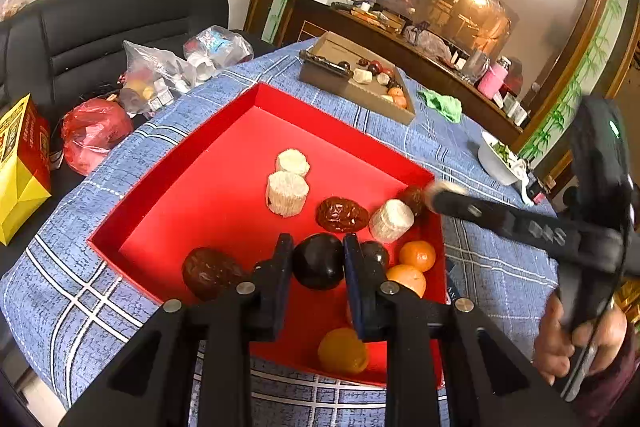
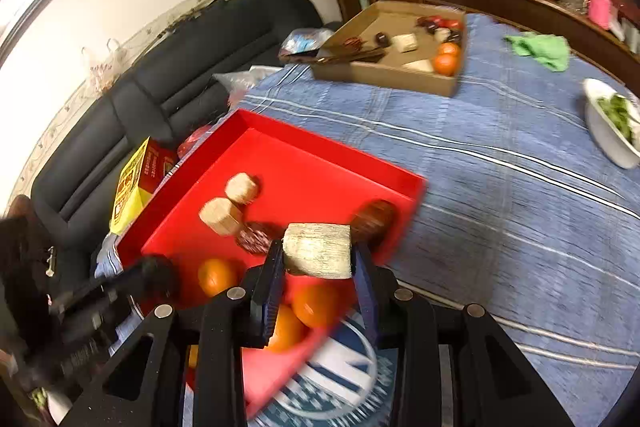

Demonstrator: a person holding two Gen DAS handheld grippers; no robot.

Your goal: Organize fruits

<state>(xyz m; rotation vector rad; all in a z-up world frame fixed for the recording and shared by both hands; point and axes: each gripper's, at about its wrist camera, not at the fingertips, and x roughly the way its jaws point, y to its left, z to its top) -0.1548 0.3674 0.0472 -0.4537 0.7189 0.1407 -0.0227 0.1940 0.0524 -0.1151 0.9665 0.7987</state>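
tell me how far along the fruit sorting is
Partly done: the red tray already holds white pieces, dates and oranges. In hand: left gripper pinches a dark plum; right gripper grips a white block. Left: fruit remains in the cardboard box.

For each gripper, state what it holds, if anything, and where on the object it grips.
The left gripper clamps a dark round fruit across its sides. The right gripper clamps a white cylindrical piece by its two flat ends.
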